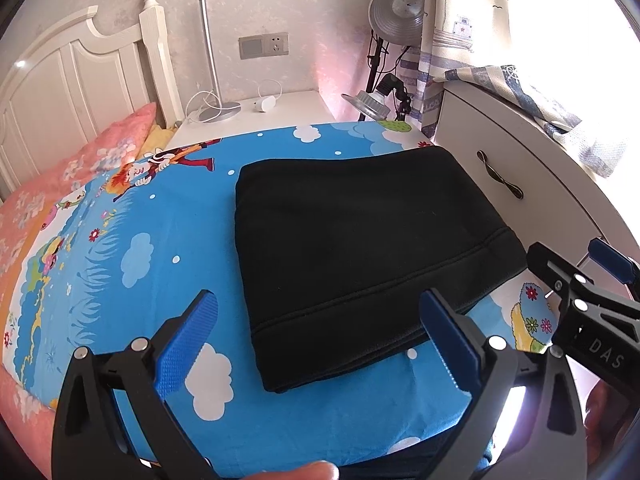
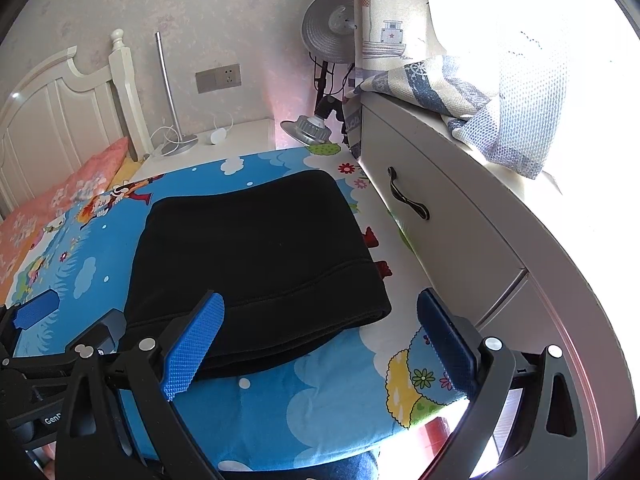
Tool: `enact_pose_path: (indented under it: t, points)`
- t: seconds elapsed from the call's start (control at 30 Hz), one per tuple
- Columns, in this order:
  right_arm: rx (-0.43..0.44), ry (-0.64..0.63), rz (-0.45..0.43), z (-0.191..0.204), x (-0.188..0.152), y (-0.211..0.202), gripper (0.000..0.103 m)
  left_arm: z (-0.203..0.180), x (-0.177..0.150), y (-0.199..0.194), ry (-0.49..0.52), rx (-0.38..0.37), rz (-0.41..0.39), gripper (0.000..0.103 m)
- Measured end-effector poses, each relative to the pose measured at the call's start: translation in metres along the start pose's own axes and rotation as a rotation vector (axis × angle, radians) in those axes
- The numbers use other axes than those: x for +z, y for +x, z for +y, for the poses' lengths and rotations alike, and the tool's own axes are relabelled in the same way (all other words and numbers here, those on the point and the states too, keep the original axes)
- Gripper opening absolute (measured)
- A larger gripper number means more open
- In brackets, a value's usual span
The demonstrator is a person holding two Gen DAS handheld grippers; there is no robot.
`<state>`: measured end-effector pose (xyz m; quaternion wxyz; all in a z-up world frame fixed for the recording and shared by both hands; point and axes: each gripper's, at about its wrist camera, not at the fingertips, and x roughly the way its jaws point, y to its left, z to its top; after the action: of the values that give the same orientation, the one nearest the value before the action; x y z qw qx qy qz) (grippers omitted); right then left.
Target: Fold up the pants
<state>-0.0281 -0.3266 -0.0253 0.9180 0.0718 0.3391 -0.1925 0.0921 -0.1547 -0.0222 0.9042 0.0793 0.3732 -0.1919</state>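
Left wrist view: the left gripper (image 1: 318,336) stands with its two blue-padded fingers (image 1: 188,344) spread wide and nothing between them.
Pants, from the left: the black pants (image 1: 360,256) lie folded into a thick rectangle just beyond the fingertips; the right-hand pad overlaps the pants' near hem in the picture, and contact cannot be told.
Right gripper: the right gripper (image 2: 320,340) is also spread wide and holds nothing; its left pad sits over the pants' (image 2: 256,256) near edge and its right pad over bare sheet beside the pants.
Grippers together: each shows in the other's view, the right one (image 1: 576,268) past the pants' near right corner, the left one (image 2: 60,320) just off the pants' near left edge.
Surface: a blue cartoon bedsheet (image 1: 160,240) with clouds and flowers lies under the pants.
Beside the pants: a white drawer cabinet (image 2: 440,232) with one dark handle (image 2: 406,196) stands to the right; a pink pillow (image 1: 60,184) lies well to the left.
Beyond the pants: a white nightstand (image 1: 288,108), a white headboard (image 1: 72,80), a wall socket (image 1: 264,46), two metal lamp heads (image 1: 396,8) and a patterned curtain (image 1: 460,20).
Count: one pair of pants, two grippers, four blue pads.
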Motion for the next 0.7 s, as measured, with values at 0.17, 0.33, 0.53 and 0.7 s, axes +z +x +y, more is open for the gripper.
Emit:
enact_pose_path:
  t: [0.17,0.33,0.53,0.7]
  points:
    - [-0.003,0.001,0.0,0.0001,-0.0004,0.0005,0.094,-0.0002,-0.0013,0.0004,0.002,-0.002,0.002,0.101]
    - [-0.003,0.001,0.003,-0.0001,-0.0008,0.001,0.094,-0.0007,-0.0013,0.0005,0.003,-0.002,0.001,0.101]
    - [-0.008,0.003,0.001,-0.0003,-0.0031,0.0006,0.094,0.0011,-0.0015,0.0009,-0.003,0.0,0.001,0.101]
    - [-0.008,0.005,0.002,-0.0005,-0.0041,0.0004,0.094,0.0044,-0.0016,0.0013,-0.01,0.002,0.002,0.101]
